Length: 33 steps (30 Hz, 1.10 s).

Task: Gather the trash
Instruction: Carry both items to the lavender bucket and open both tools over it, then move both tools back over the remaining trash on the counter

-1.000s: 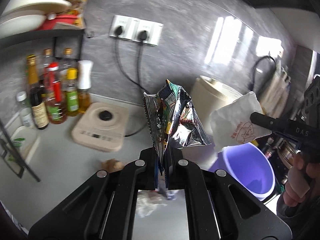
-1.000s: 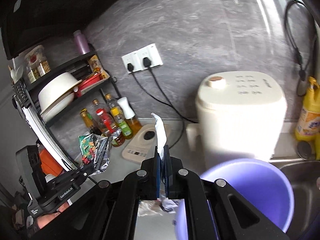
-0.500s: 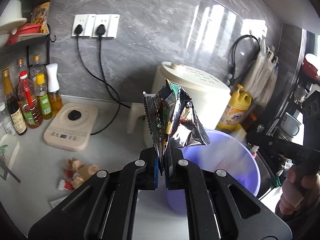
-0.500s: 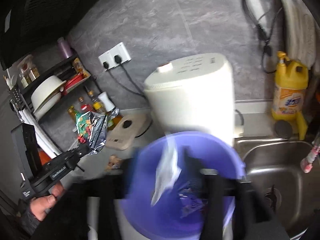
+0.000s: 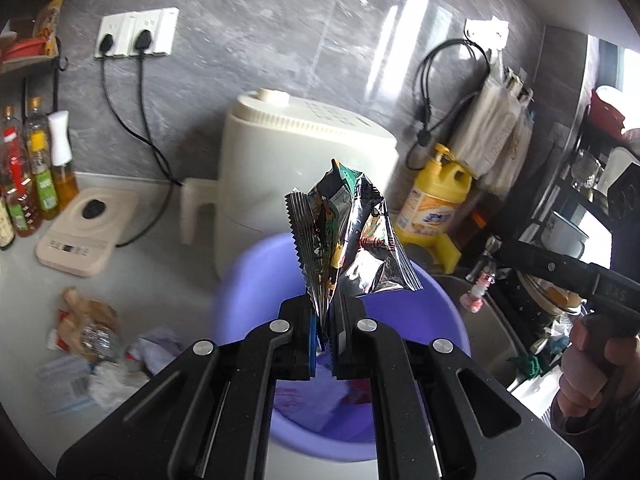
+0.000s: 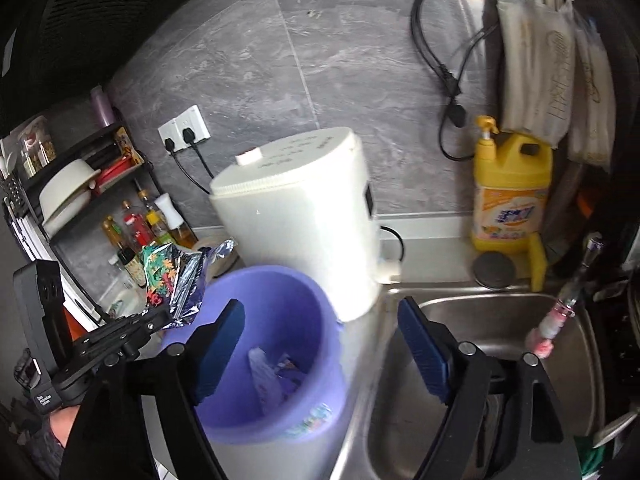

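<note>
Two grippers are in my views. My left gripper is clamped on the foil bag, which stands up from the jaws with its saw-tooth edge at the 9 o'clock side. This bag hangs over the purple bin, near the rim at 9 o'clock as the right camera shows it.

My right gripper has its jaws wide apart and holds nothing. One blue pad is over the bin opening, the other is over the sink. Inside the bin, I see a white wrapper and some other small pieces that I cannot tell apart.

Going outward in the left view, a pile of trash lies on the counter at 8 o'clock from my left gripper, beside the bin but apart from it. The white cooker stands just behind the bin, at 12 o'clock. A flat beige appliance is at 10 o'clock, and the oil bottles are further to 9 o'clock. A yellow soap jug stands at 2 o'clock, near the sink corner. Two plugs sit in the wall socket at 11 o'clock.
</note>
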Each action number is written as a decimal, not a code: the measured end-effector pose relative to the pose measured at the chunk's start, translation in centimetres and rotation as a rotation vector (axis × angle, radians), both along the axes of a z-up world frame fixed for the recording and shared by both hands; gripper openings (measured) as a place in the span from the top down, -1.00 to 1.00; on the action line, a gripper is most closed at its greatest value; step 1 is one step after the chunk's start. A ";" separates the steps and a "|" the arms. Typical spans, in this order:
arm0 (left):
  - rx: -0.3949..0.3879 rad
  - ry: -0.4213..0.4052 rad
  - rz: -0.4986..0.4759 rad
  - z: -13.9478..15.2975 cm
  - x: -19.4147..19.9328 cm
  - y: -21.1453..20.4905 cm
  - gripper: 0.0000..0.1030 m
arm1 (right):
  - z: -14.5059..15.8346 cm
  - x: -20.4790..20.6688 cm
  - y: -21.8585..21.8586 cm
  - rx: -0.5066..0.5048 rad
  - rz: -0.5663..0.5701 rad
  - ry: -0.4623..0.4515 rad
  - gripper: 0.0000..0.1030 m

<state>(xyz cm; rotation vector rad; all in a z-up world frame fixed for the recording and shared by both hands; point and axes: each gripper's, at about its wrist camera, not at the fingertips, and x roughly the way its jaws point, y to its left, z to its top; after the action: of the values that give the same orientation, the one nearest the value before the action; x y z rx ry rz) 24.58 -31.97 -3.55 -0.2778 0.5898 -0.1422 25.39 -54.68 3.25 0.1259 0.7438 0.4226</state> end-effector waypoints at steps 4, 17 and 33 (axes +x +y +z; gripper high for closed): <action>-0.001 0.045 -0.036 -0.7 0.6 -1.7 0.54 | -0.4 -0.1 -1.3 -0.002 -0.014 0.013 -0.60; 0.050 0.027 0.064 0.7 -4.0 4.7 -0.77 | -2.2 -0.6 1.5 0.067 -0.022 0.013 -0.81; 0.100 0.033 0.035 -0.2 -6.8 20.9 -0.86 | -0.6 -5.1 16.1 0.070 -0.126 -0.088 -0.86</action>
<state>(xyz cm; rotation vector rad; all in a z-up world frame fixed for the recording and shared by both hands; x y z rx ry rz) 17.79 -11.06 -3.79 -0.1939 0.6229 -0.0742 20.34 -38.56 2.68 0.2176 0.6314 0.3323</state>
